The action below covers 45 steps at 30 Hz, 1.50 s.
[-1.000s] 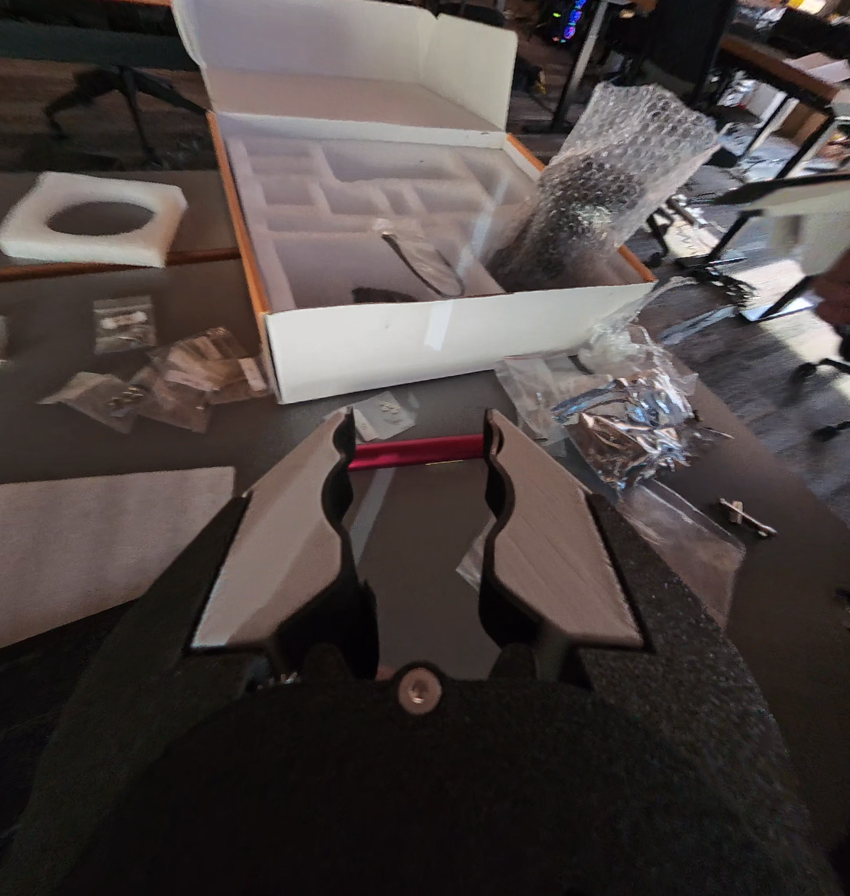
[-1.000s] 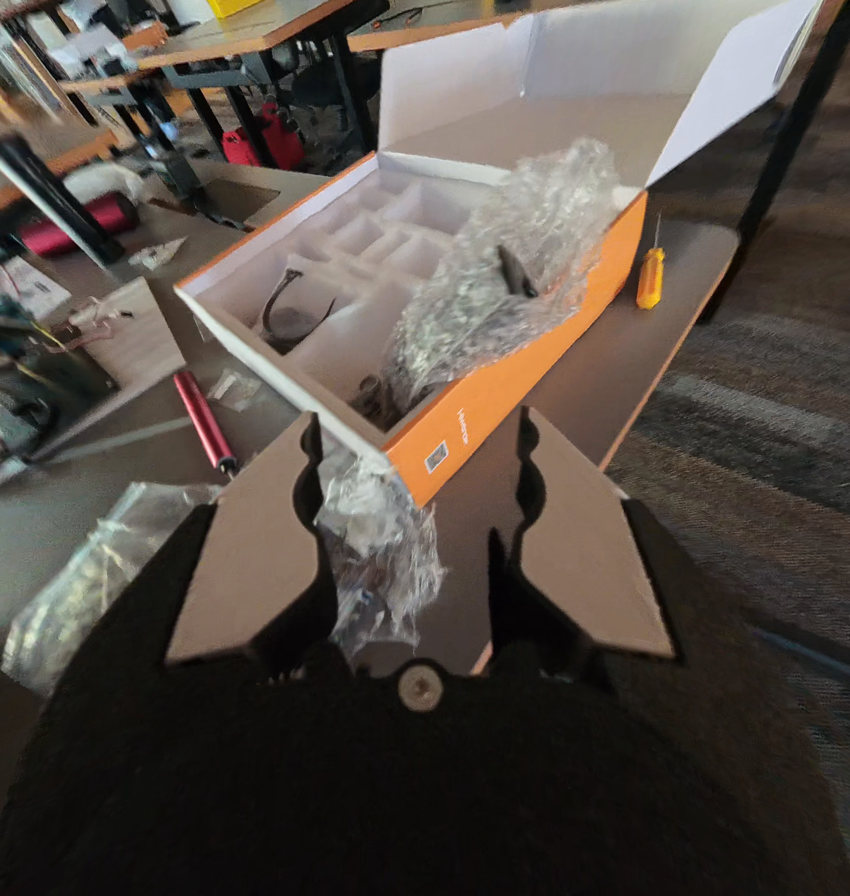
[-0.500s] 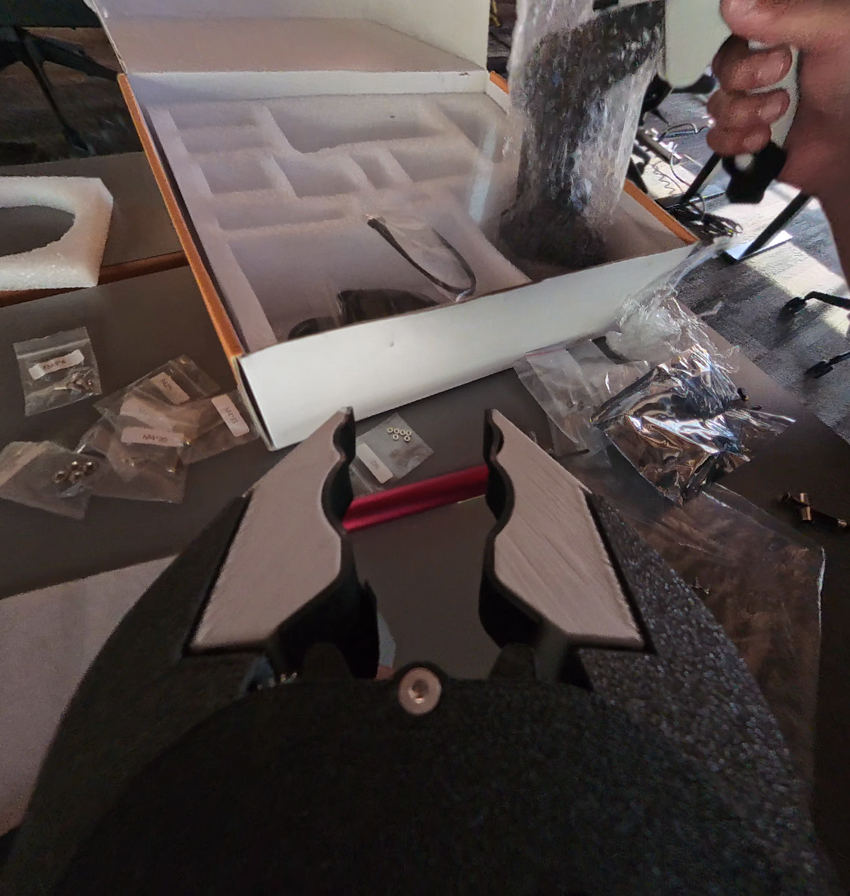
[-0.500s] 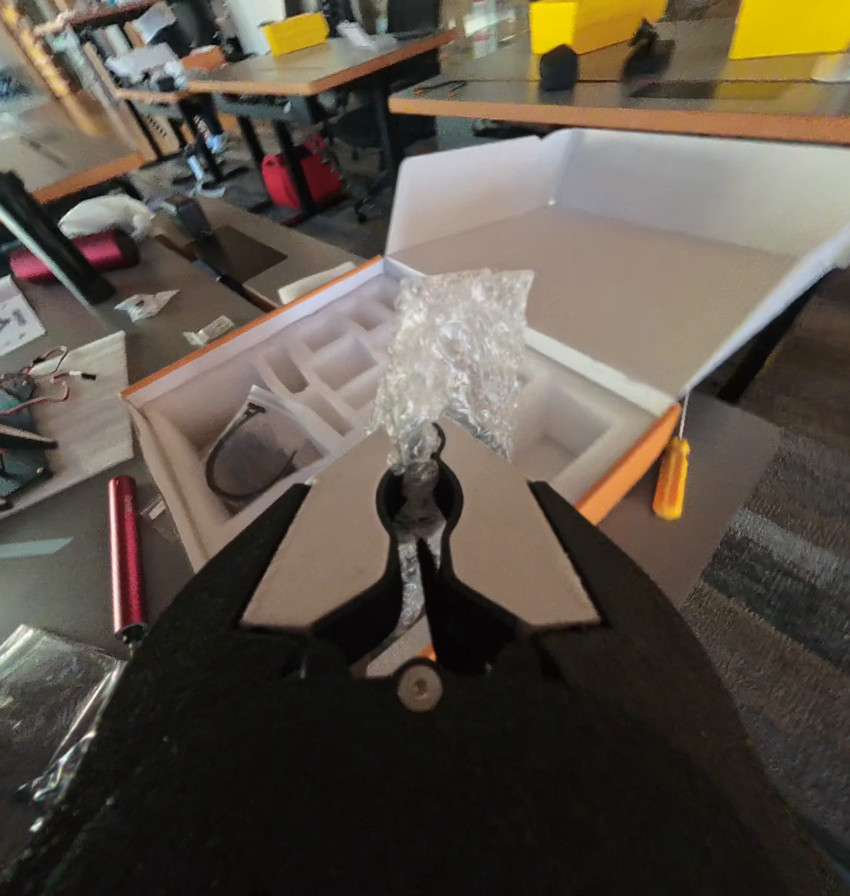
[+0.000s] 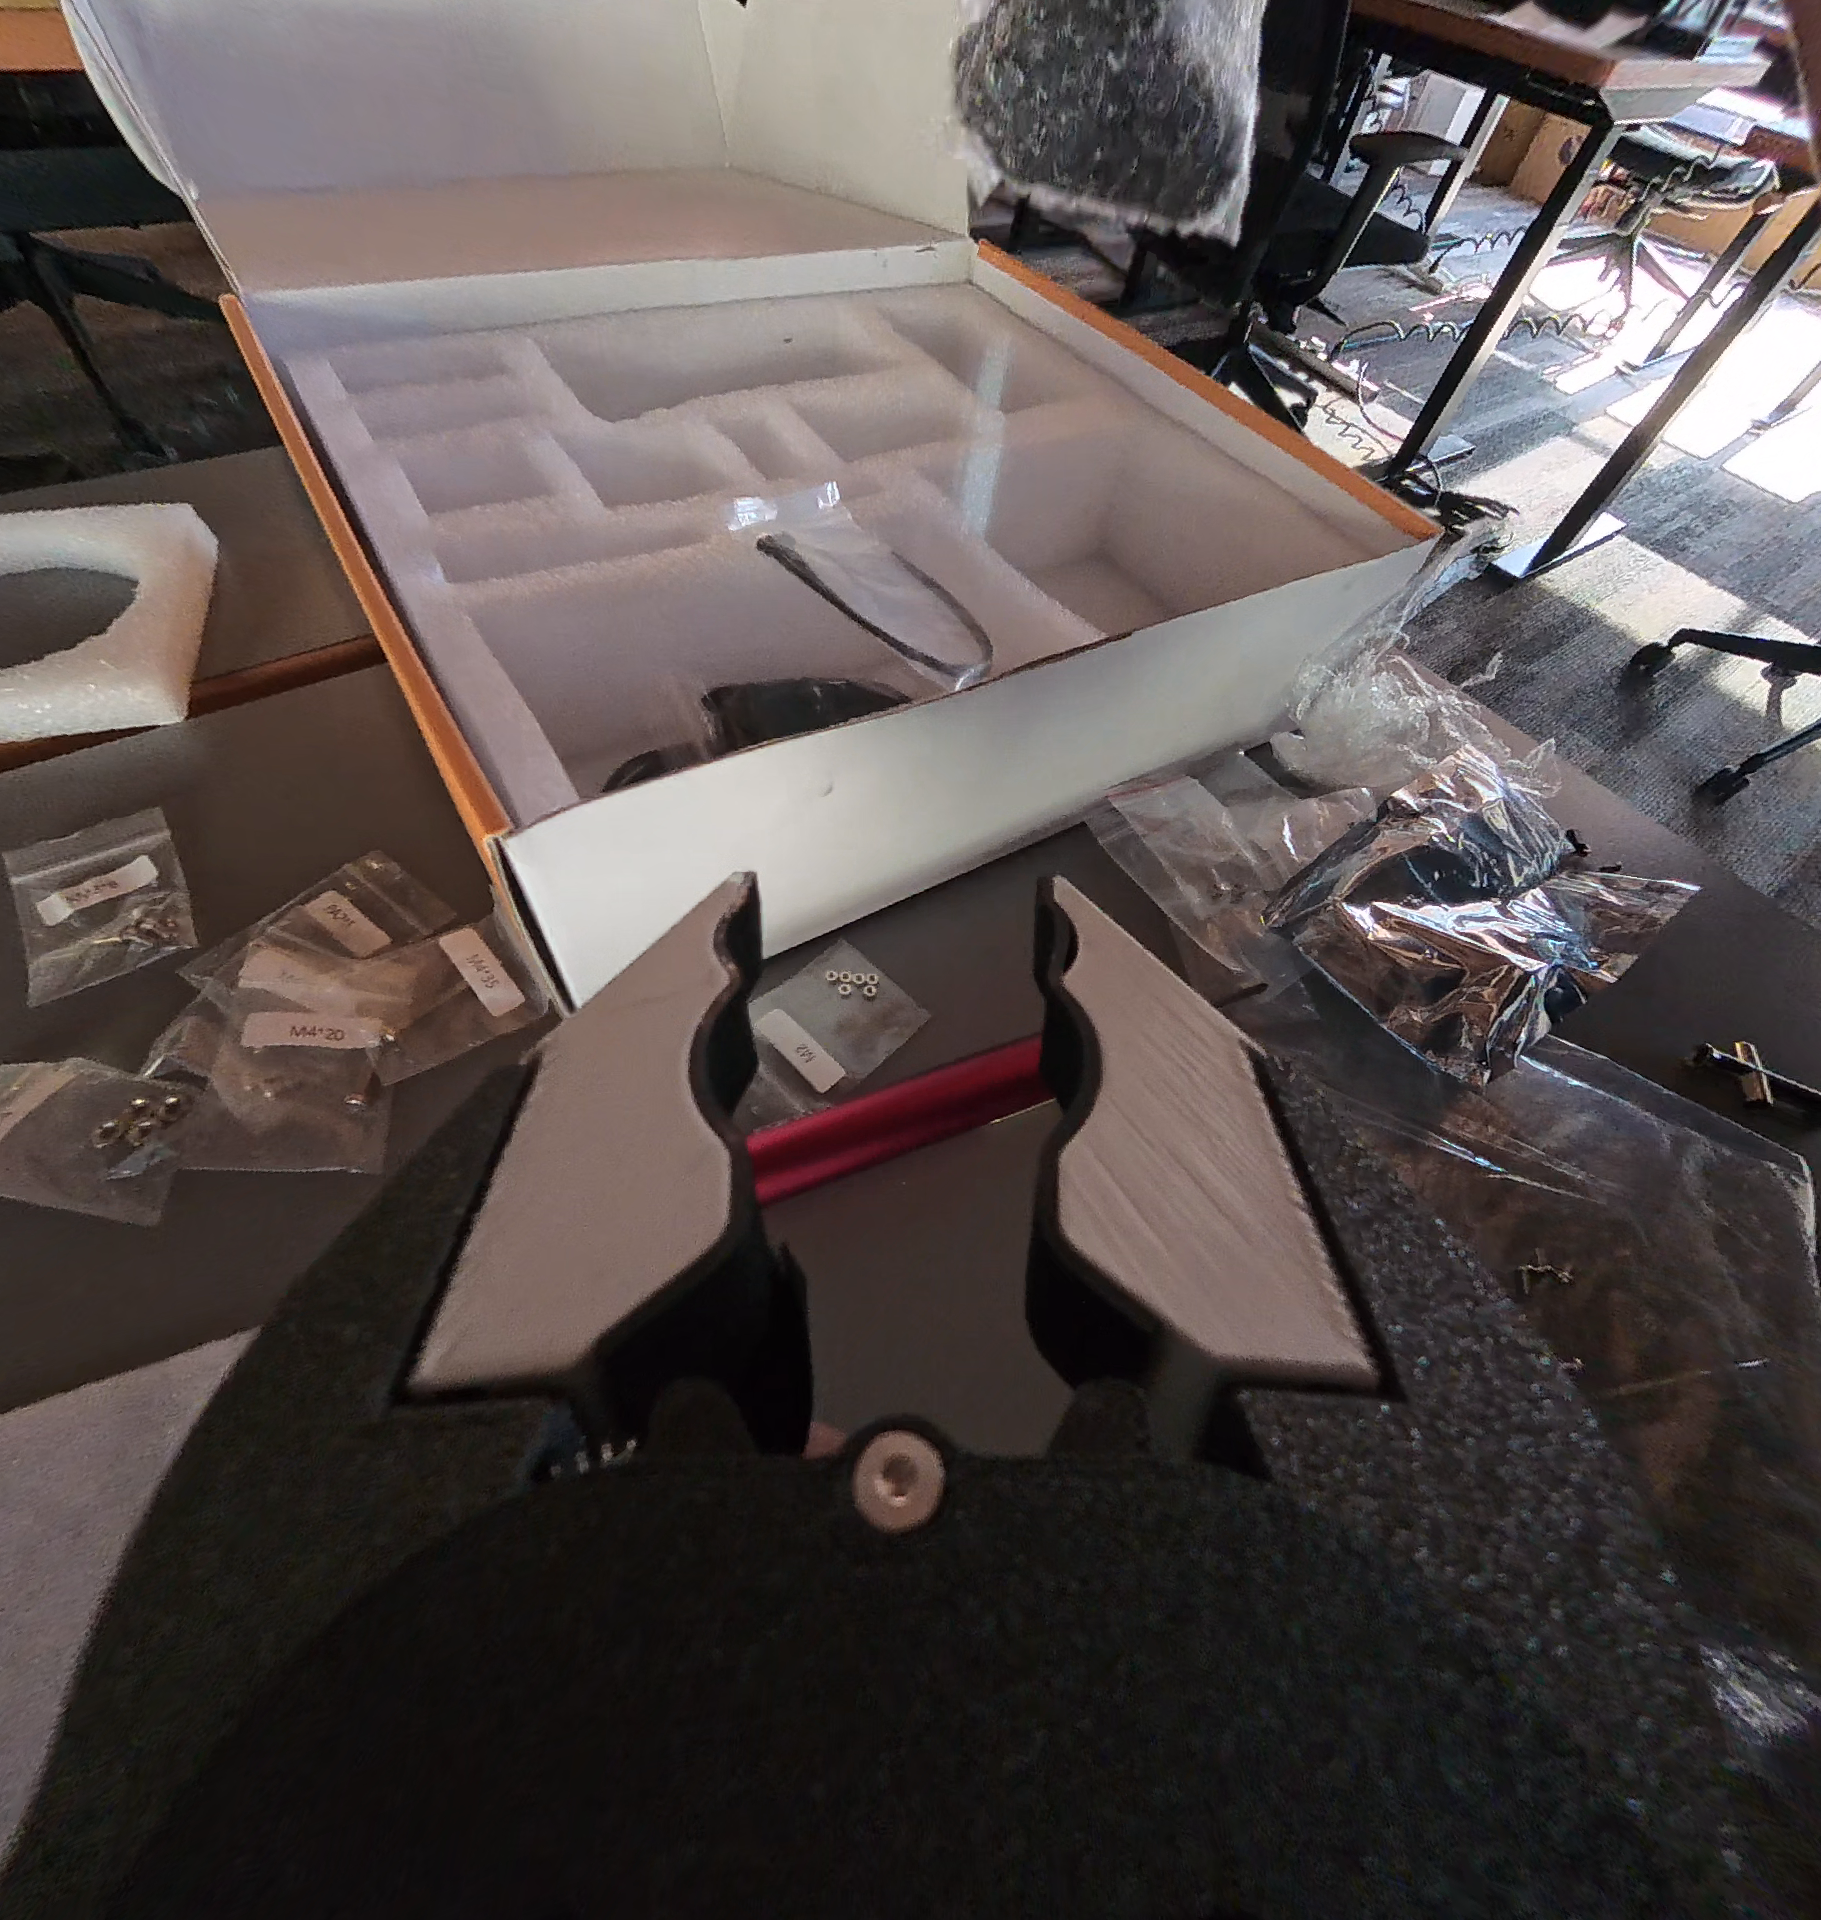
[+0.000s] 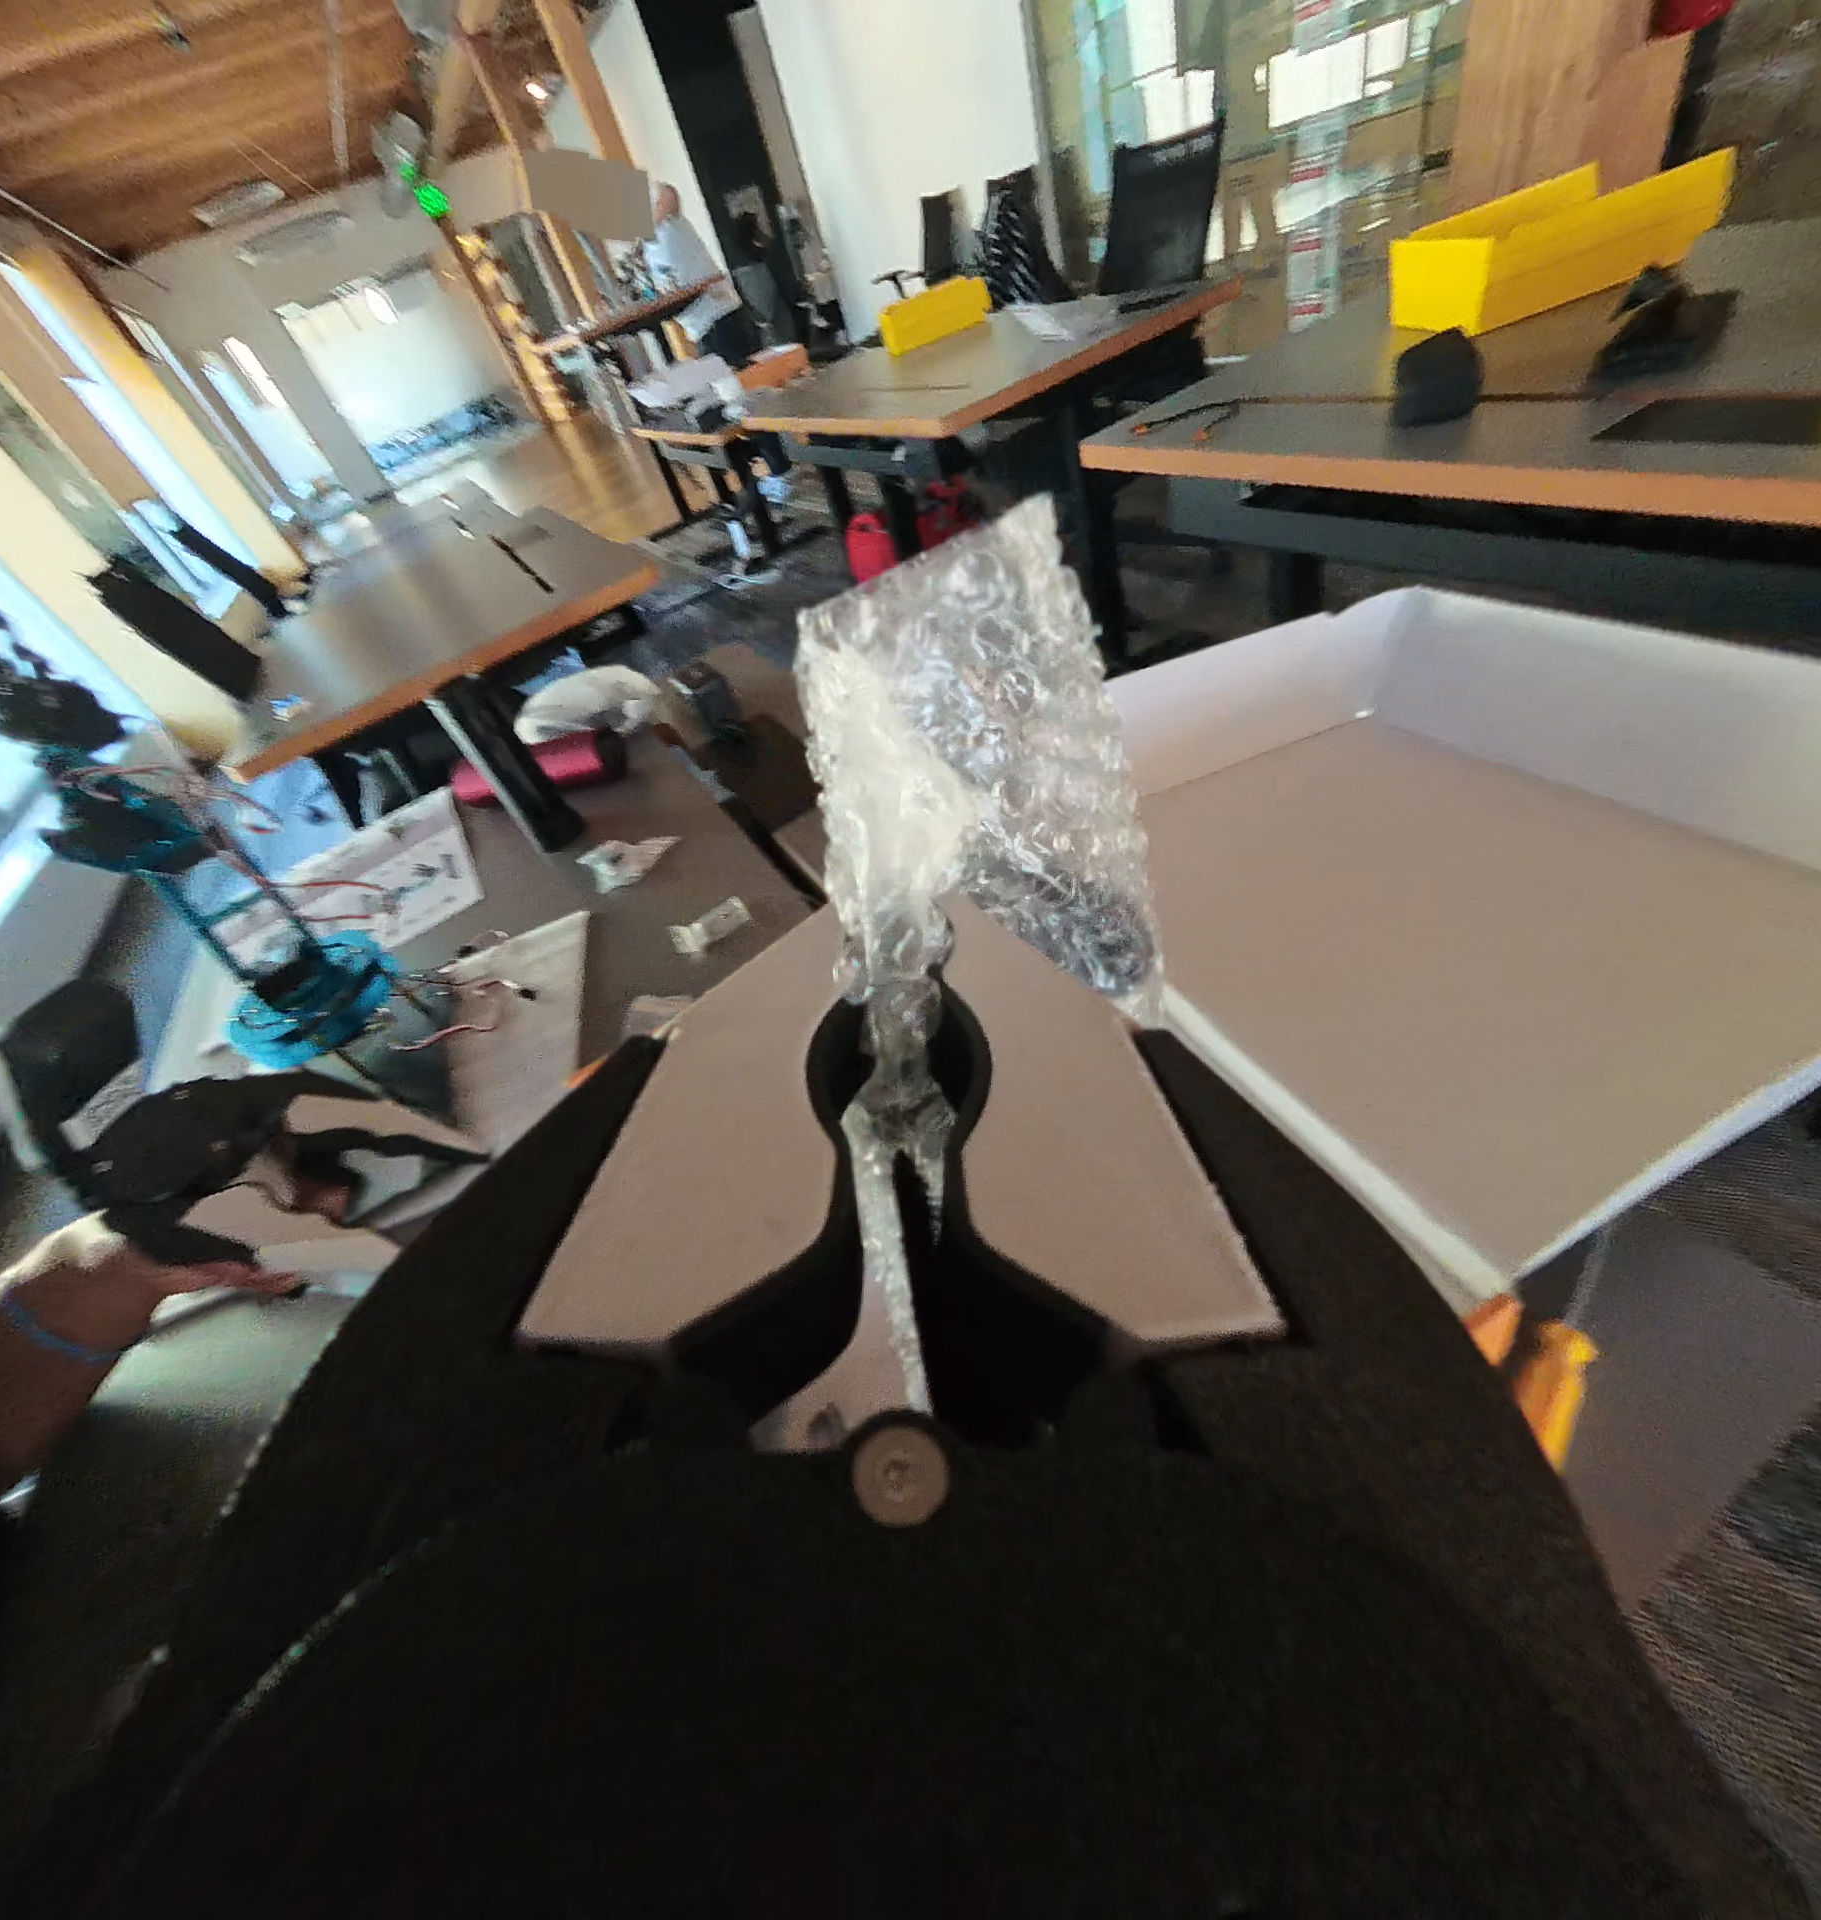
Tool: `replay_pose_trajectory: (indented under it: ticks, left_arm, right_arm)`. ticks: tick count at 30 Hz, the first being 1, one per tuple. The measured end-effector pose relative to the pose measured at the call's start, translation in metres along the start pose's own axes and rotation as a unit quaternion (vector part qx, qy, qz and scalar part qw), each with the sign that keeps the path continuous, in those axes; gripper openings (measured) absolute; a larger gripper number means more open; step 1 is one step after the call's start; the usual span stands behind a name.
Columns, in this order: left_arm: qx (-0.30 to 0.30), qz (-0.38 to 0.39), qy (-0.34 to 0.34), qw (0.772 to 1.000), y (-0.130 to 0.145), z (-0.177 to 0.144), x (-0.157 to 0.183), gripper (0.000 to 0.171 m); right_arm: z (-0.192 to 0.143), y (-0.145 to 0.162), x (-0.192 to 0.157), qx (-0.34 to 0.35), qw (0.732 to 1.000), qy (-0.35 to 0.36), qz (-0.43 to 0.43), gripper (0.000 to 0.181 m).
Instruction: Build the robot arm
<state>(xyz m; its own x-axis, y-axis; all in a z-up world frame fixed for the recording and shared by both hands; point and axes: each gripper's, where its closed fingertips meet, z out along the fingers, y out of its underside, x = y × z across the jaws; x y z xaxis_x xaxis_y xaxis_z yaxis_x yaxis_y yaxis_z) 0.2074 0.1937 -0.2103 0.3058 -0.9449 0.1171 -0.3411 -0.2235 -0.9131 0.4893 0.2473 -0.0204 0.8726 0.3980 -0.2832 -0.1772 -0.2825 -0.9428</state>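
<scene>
My right gripper (image 6: 901,977) is shut on the gathered end of a bubble-wrap bundle (image 6: 968,748) with a dark part inside. It holds the bundle in the air above the open lid (image 6: 1457,935) of a white box. The bundle also shows at the top of the left wrist view (image 5: 1103,94), hanging clear of the box. My left gripper (image 5: 895,935) is open and empty, low over the table just in front of the box's front wall (image 5: 989,769). A red metal rod (image 5: 885,1112) and a small bag of nuts (image 5: 844,1003) lie between its fingers. The box's foam insert (image 5: 532,457) holds a bagged black cable (image 5: 875,592).
Several small screw bags (image 5: 293,1029) and a white foam ring (image 5: 75,623) lie left of the box. A silver foil bag (image 5: 1457,956) and clear plastic (image 5: 1612,1195) lie on the right. An orange screwdriver (image 6: 1550,1382) sits by the box. Desks with yellow bins (image 6: 1550,239) stand behind. The grippers' ends are close to 35 centimetres from one another.
My right gripper has shut on the bubble-wrap bundle and lifted it up out of the box. My left gripper has stayed open over the red rod and its view has shifted slightly.
</scene>
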Motion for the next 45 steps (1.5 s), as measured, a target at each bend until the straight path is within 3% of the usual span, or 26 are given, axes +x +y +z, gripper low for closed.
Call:
replay_pose_trajectory:
  ticks: [4, 10, 13, 18, 22, 24, 27, 30, 33, 35, 36, 37, 40, 42, 43, 45]
  left_arm:
    - [-0.005, -0.007, 0.006, 1.0, 0.001, 0.005, 0.001, 0.052]
    - [-0.027, -0.007, 0.01, 1.0, 0.001, 0.021, 0.001, 0.052]
    - [-0.033, 0.002, 0.002, 0.999, -0.001, 0.03, -0.002, 0.052]
    - [-0.04, 0.005, 0.006, 0.999, 0.002, 0.045, -0.009, 0.052]
    - [-0.011, 0.006, 0.004, 1.0, -0.003, 0.047, -0.017, 0.047]
    - [0.0, -0.007, -0.014, 1.0, -0.006, 0.043, -0.024, 0.049]
    - [0.017, -0.02, -0.031, 0.999, -0.016, 0.029, -0.033, 0.05]
    - [0.041, -0.03, -0.055, 0.997, -0.026, 0.016, -0.048, 0.049]
    - [0.045, -0.044, -0.058, 0.996, -0.024, 0.013, -0.055, 0.049]
    - [0.038, -0.051, -0.058, 0.996, -0.017, 0.014, -0.058, 0.049]
    - [0.034, -0.055, -0.057, 0.996, -0.013, 0.016, -0.059, 0.049]
    - [0.029, -0.059, -0.053, 0.996, -0.01, 0.018, -0.057, 0.049]
    - [0.019, -0.062, -0.031, 0.997, -0.005, 0.024, -0.048, 0.048]
    - [0.016, -0.051, -0.027, 0.998, -0.004, 0.024, -0.043, 0.049]
    - [0.017, -0.043, -0.027, 0.999, -0.005, 0.023, -0.041, 0.049]
    - [0.019, -0.028, -0.032, 0.999, -0.006, 0.02, -0.041, 0.049]
  right_arm:
    - [0.007, -0.006, 0.027, -0.016, 0.997, 0.077, -0.014, 0.0]
    - [0.02, 0.04, 0.078, -0.014, 0.985, 0.167, 0.03, 0.0]
    - [0.021, 0.058, 0.093, 0.024, 0.983, 0.171, 0.061, 0.0]
    - [0.016, 0.091, 0.104, -0.016, 0.981, 0.19, 0.032, 0.0]
    - [0.005, 0.113, 0.112, -0.037, 0.976, 0.213, 0.005, 0.001]
    - [-0.003, 0.114, 0.108, -0.039, 0.978, 0.207, -0.007, 0.006]
    - [-0.03, 0.105, 0.107, -0.039, 0.963, 0.259, -0.06, 0.039]
    - [-0.054, 0.081, 0.082, -0.011, 0.952, 0.283, -0.119, 0.039]
    - [-0.037, 0.071, 0.022, -0.013, 0.969, 0.198, -0.147, 0.04]
    - [0.001, 0.091, -0.033, -0.071, 0.988, 0.052, -0.126, 0.049]
    - [0.022, 0.11, -0.061, -0.121, 0.985, -0.036, -0.116, 0.052]
    - [0.044, 0.13, -0.078, -0.172, 0.974, -0.093, -0.118, 0.055]
    - [0.118, 0.182, -0.073, -0.29, 0.93, -0.118, -0.193, 0.063]
    - [0.137, 0.221, -0.087, -0.378, 0.875, -0.195, -0.232, 0.066]
    - [0.142, 0.237, -0.082, -0.414, 0.847, -0.2, -0.268, 0.068]
    - [0.146, 0.244, -0.078, -0.427, 0.812, -0.21, -0.339, 0.05]
